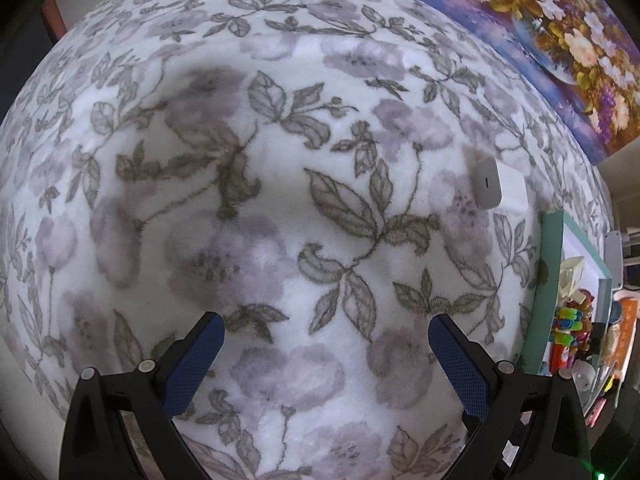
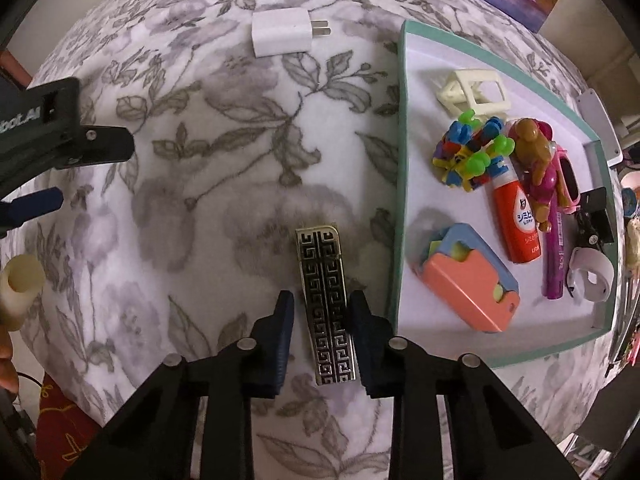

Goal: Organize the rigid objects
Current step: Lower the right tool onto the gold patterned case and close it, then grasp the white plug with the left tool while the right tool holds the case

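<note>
A flat metal plate with a black key pattern (image 2: 326, 304) lies on the floral blanket, just left of the teal tray (image 2: 400, 160). My right gripper (image 2: 322, 306) is open and straddles the plate's near half; the right finger sits against its edge and a thin gap shows on the left. A white plug charger (image 2: 282, 36) lies farther back on the blanket and also shows in the left wrist view, white plug charger (image 1: 500, 188). My left gripper (image 1: 326, 320) stands wide open over bare blanket with nothing between its fingers.
The tray holds a coral and blue case (image 2: 468, 288), an orange bottle (image 2: 516, 224), a colourful linked toy (image 2: 470, 152), a cream frame (image 2: 476, 90) and a pink pen (image 2: 556, 252). A floral painting (image 1: 552, 40) leans behind. The left gripper's body (image 2: 48, 136) is at the left edge.
</note>
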`<state>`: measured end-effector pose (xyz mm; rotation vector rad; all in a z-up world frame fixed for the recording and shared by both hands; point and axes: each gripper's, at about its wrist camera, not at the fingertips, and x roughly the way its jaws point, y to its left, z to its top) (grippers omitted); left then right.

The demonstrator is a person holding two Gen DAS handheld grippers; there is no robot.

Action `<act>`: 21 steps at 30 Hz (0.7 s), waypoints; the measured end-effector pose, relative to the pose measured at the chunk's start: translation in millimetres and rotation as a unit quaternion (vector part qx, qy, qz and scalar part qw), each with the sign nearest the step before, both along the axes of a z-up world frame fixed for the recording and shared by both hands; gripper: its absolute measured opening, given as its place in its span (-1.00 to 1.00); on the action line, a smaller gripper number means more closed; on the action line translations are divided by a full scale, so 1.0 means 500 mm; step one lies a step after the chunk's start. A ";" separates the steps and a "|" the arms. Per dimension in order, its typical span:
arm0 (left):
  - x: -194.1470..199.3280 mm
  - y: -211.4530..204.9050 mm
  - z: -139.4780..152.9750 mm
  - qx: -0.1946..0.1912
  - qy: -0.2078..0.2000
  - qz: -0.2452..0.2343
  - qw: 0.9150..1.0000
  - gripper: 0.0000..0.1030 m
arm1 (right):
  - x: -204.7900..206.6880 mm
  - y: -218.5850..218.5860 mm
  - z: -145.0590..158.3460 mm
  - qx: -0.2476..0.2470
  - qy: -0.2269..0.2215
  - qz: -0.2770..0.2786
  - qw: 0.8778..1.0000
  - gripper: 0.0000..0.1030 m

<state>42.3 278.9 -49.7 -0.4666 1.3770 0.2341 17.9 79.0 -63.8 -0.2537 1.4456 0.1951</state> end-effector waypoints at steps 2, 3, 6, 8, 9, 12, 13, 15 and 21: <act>0.000 -0.004 -0.005 0.001 0.004 -0.003 1.000 1.00 | 0.002 -0.006 -0.002 0.005 -0.001 -0.007 1.000 -0.53; -0.001 -0.005 -0.005 0.000 0.005 -0.004 1.000 1.00 | 0.005 -0.012 -0.003 0.011 -0.001 -0.012 1.000 -0.56; 0.002 -0.013 -0.010 0.004 0.008 -0.010 1.000 1.00 | 0.020 -0.020 -0.003 0.020 -0.005 -0.017 1.000 -0.59; 0.004 -0.017 -0.012 0.006 0.010 -0.012 1.000 1.00 | 0.025 -0.022 -0.004 0.022 -0.009 -0.018 1.000 -0.59; 0.006 -0.020 -0.014 0.006 0.011 -0.013 1.000 1.00 | 0.029 -0.022 -0.004 0.023 -0.012 -0.019 0.999 -0.59; 0.023 -0.031 -0.018 0.006 0.014 -0.013 1.000 1.00 | 0.045 -0.023 -0.002 0.030 -0.022 -0.027 0.999 -0.59; 0.029 -0.033 -0.018 0.006 0.014 -0.013 1.000 1.00 | 0.051 -0.025 -0.002 0.034 -0.024 -0.031 0.999 -0.59; 0.042 -0.036 -0.015 0.008 0.011 -0.008 1.000 1.00 | 0.066 -0.033 0.002 0.041 -0.031 -0.037 0.998 -0.59; 0.089 -0.037 -0.003 0.009 -0.005 -0.002 1.000 1.00 | 0.110 -0.054 0.009 0.067 -0.043 -0.050 0.996 -0.59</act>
